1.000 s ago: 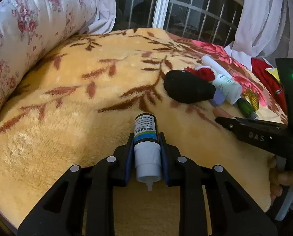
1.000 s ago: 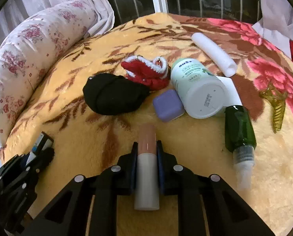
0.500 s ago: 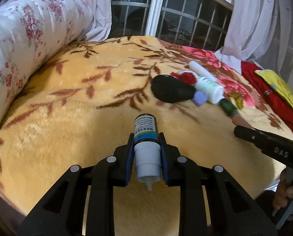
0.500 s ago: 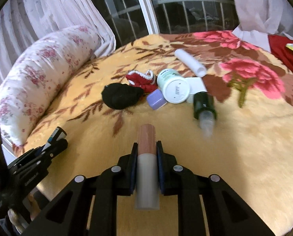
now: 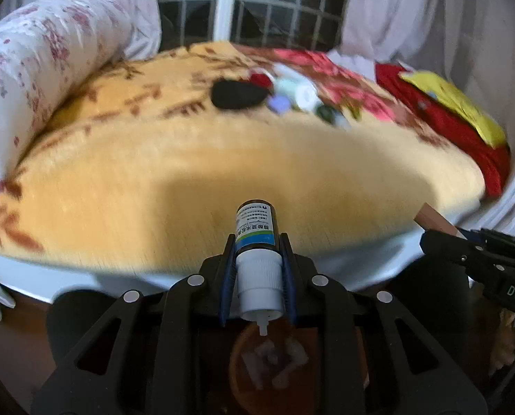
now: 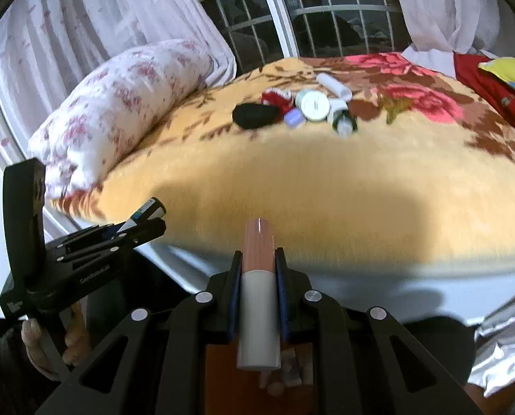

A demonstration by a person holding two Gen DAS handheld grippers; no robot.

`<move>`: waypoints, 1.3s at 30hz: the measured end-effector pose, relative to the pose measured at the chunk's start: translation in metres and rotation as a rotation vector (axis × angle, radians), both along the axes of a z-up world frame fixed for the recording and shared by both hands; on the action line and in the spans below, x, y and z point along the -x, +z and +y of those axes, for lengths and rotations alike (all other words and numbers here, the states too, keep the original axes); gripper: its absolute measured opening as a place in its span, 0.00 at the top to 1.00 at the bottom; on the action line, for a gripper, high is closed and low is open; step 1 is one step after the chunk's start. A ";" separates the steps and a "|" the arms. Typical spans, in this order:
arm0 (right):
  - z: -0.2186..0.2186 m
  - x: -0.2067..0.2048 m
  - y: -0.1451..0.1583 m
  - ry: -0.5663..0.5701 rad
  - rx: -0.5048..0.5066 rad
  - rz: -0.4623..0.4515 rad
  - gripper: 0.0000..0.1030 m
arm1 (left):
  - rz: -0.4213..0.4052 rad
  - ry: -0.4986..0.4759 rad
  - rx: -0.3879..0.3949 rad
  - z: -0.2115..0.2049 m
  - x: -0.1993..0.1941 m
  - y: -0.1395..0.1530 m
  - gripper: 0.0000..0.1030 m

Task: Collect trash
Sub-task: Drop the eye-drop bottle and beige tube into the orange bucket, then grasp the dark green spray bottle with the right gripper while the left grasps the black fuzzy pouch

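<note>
Left gripper [image 5: 257, 269] fingers clamp dropper bottle [image 5: 256, 231]; right gripper [image 6: 258, 290] fingers clamp pink tube [image 6: 259, 269]. Both off bed [image 6: 326, 180] edge; blurry bin [image 5: 274, 363] below, probably.

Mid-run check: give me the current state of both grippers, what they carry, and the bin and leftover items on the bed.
left gripper: shut on dropper bottle, nozzle toward camera.
right gripper: shut on pink-and-white tube.
orange bin: open, below the left gripper, some scraps inside.
green bottle: lying on the blanket.
white jar: lying on its side.
white tube: lying flat.
</note>
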State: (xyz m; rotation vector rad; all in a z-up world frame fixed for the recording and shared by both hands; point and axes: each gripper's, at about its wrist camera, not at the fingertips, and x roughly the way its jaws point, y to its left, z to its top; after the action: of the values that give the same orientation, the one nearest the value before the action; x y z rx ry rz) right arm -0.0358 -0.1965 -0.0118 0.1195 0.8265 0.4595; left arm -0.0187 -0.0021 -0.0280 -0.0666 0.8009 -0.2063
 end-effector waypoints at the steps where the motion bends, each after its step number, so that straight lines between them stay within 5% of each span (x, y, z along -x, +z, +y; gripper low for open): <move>1: 0.000 0.008 -0.004 0.001 0.003 0.006 0.83 | 0.015 -0.012 -0.006 -0.003 0.006 -0.005 0.78; 12: 0.001 0.038 -0.066 0.016 0.055 0.203 0.83 | 0.272 -0.119 -0.024 -0.028 0.028 -0.070 0.78; 23: 0.008 0.026 -0.106 0.011 0.052 0.359 0.82 | 0.431 -0.125 -0.041 -0.033 0.014 -0.108 0.77; 25: 0.009 0.022 -0.110 0.002 0.057 0.384 0.71 | 0.457 -0.121 -0.057 -0.033 0.011 -0.114 0.64; 26: 0.009 0.021 -0.112 -0.004 0.058 0.391 0.65 | 0.463 -0.114 -0.069 -0.033 0.011 -0.115 0.47; 28: 0.009 0.021 -0.110 -0.013 0.060 0.382 0.61 | 0.457 -0.100 -0.085 -0.032 0.010 -0.115 0.40; 39: -0.005 0.035 -0.077 -0.023 0.049 0.276 0.59 | 0.375 -0.094 -0.113 -0.034 0.015 -0.094 0.40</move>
State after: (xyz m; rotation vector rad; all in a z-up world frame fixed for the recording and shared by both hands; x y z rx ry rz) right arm -0.0705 -0.2016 -0.0886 0.1492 1.1050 0.4058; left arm -0.0339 -0.0357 -0.1222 0.0408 1.1889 -0.2404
